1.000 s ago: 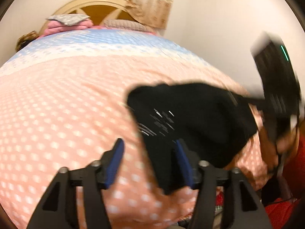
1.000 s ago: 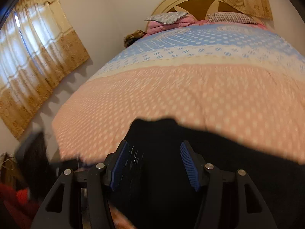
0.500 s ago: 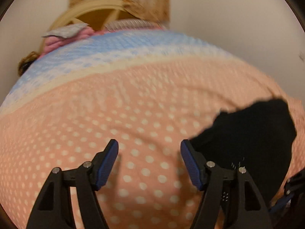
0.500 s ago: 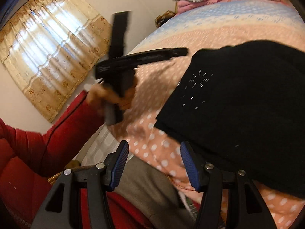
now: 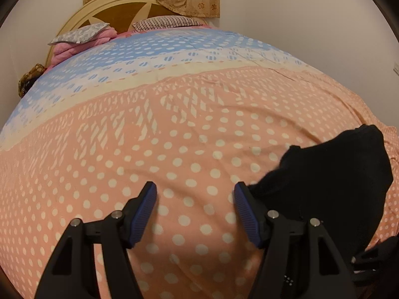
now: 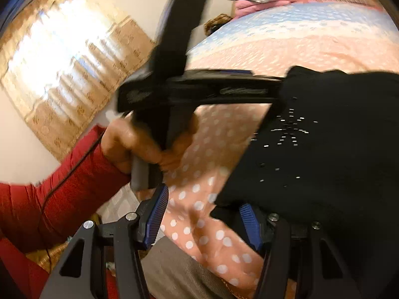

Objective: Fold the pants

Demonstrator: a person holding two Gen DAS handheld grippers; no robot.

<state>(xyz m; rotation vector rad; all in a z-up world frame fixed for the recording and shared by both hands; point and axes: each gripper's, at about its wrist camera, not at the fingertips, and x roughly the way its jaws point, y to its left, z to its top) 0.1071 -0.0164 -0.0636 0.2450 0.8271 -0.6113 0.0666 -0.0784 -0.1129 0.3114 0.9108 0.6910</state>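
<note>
The black pants [image 5: 331, 182] lie folded in a pile on the pink dotted bedspread [image 5: 174, 137], at the near right of the left wrist view. My left gripper [image 5: 195, 199] is open and empty over bare bedspread, its right finger beside the pants' left edge. In the right wrist view the pants [image 6: 324, 149], with small sparkly studs, fill the right side. My right gripper [image 6: 203, 204] is open and empty at the bed's near edge, just left of the pants. The left gripper also shows there, held side-on, its fingertips [image 6: 276, 87] at the pants' top-left corner.
Pillows [image 5: 82, 35] and a wooden headboard [image 5: 119, 7] are at the far end of the bed. A curtained window [image 6: 62, 57] is on the left wall. The person's red sleeve [image 6: 49, 194] and hand [image 6: 139, 144] are at the bed's left near corner.
The left gripper swung left off the pants and settled over bare bedspread. The right gripper turned left and pulled back to the bed's edge; the pants now lie to its right.
</note>
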